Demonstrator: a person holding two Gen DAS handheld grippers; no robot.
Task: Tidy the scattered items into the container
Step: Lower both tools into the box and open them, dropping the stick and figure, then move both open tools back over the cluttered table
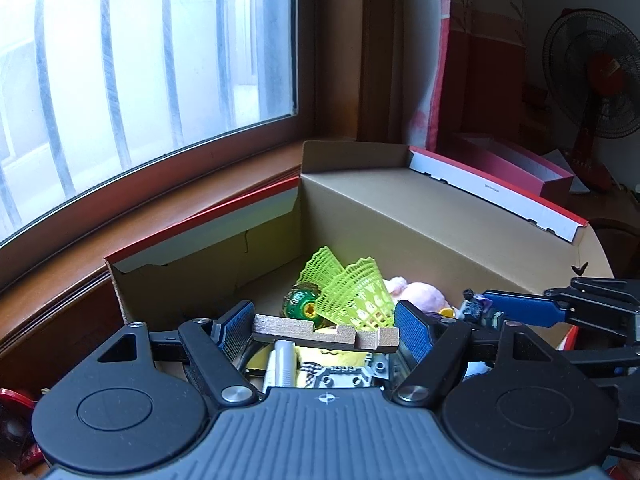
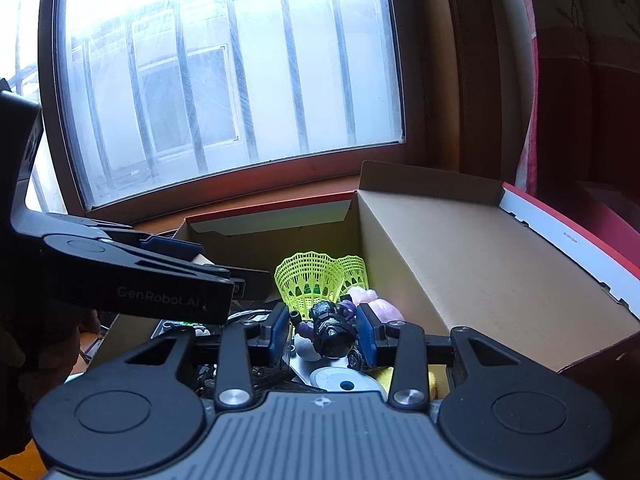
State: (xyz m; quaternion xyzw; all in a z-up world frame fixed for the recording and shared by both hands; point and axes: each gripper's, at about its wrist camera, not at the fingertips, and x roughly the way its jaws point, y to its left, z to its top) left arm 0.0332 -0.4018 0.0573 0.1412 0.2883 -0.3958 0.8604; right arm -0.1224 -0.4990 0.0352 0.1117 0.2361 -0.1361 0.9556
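Cardboard box (image 1: 420, 216) sits below both our tools. Left tool (image 1: 326, 330) pinches a notched wooden block (image 1: 324, 332); right tool (image 2: 326, 330) pinches a black toy figure (image 2: 332, 330)

Barred window (image 1: 140, 60), red curtain (image 1: 452, 60), fan (image 1: 600, 76), red lid (image 1: 516, 162) nr box.

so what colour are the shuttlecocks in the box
Neon yellow-green shuttlecocks, clearest in the left wrist view.
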